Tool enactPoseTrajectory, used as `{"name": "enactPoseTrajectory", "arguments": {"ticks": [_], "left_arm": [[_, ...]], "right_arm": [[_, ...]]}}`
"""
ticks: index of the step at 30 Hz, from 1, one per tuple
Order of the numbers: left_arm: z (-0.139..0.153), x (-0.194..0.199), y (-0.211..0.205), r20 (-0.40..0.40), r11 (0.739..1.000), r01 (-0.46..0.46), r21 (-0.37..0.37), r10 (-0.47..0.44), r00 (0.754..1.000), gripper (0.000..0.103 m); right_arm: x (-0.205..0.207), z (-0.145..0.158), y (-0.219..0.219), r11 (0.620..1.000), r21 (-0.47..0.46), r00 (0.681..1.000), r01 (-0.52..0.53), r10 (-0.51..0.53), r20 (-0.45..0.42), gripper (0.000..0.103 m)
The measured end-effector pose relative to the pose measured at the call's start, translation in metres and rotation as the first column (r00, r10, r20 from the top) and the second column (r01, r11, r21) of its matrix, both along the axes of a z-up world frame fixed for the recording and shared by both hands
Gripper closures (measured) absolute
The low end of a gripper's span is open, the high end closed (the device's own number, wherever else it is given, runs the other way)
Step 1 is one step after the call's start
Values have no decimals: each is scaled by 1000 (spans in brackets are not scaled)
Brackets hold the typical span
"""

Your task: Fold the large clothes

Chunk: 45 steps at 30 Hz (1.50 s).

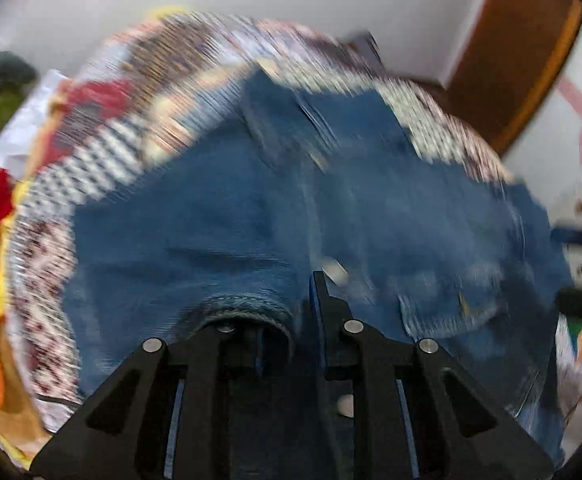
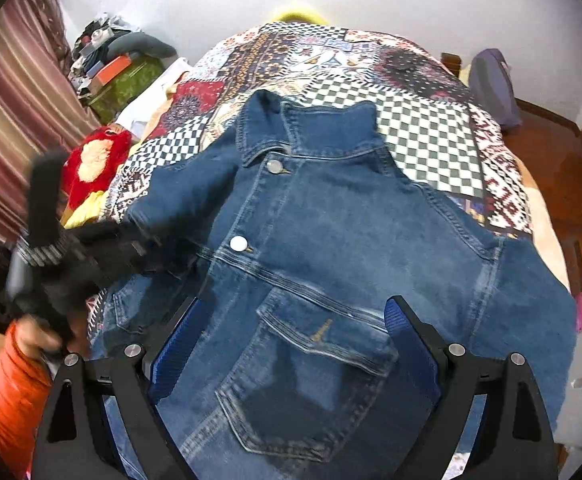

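On the patchwork bed [image 2: 431,136], I am folding the denim jacket [image 2: 331,240]: my left tongs [image 1: 287,320] are pinching, seemingly, its sleeve cuff [image 1: 247,304] to carry inward, while my right tongs [image 2: 291,340] are hovering wide above the chest pocket [image 2: 315,376].

right tool [image 2: 291,344]: black frame, blue pads, silver screws | left tool [image 1: 287,320]: black | sleeve [image 2: 11,392]: orange
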State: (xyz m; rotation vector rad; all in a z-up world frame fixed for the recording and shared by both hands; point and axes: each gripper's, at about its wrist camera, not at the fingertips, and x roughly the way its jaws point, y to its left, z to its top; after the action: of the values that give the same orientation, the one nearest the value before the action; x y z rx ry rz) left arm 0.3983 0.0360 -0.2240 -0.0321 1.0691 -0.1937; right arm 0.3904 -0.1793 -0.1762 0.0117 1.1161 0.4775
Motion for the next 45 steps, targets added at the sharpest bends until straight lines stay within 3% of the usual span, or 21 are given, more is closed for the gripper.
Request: {"name": "enactPoseTrajectory", "arguments": {"ticks": [1, 3, 6, 8, 14, 20, 23, 29, 35, 41, 45], "left_arm": [[-9, -1, -9, -26, 1000, 14, 11, -14, 1000, 78], [-22, -4, -18, -60, 999, 32, 27, -30, 998, 60], [-18, -14, -20, -53, 999, 33, 16, -32, 998, 45], [-11, -19, -12, -50, 1000, 22, -1, -22, 998, 41], [27, -47, 36, 18, 995, -27, -93, 28, 999, 41], [56, -82, 113, 107, 983, -161, -90, 170, 980, 37], [61, -101, 153, 137, 967, -249, -44, 253, 958, 36], [44, -134, 211, 123, 936, -352, -18, 351, 928, 36], [15, -154, 233, 82, 926, -378, 17, 375, 923, 36], [-4, -161, 239, 54, 931, -363, 20, 362, 931, 36], [-14, -164, 243, 41, 928, -373, 14, 373, 927, 36]], "right_arm": [[-1, 0, -3, 1000, -4, 1000, 4, -4, -1, 12], [-3, 0, -8, 1000, -10, 1000, 11, -11, -2, 12], [-4, -1, -10, 1000, -13, 1000, 14, -14, -9, 12], [-4, 0, -6, 1000, -16, 1000, 9, -9, -9, 12], [-6, 6, 21, 999, -6, 999, -34, 34, 0, 12], [-9, 23, 70, 993, 5, 992, -121, 120, 41, 12], [-11, 27, 103, 984, -5, 983, -176, 176, 53, 12], [-14, 17, 178, 960, -37, 960, -277, 278, 24, 12], [-11, -11, 249, 929, -76, 932, -362, 359, -41, 12], [-4, -61, 318, 875, -226, 903, -428, 421, -81, 12], [4, -95, 340, 842, -324, 900, -432, 423, -103, 12]]}}
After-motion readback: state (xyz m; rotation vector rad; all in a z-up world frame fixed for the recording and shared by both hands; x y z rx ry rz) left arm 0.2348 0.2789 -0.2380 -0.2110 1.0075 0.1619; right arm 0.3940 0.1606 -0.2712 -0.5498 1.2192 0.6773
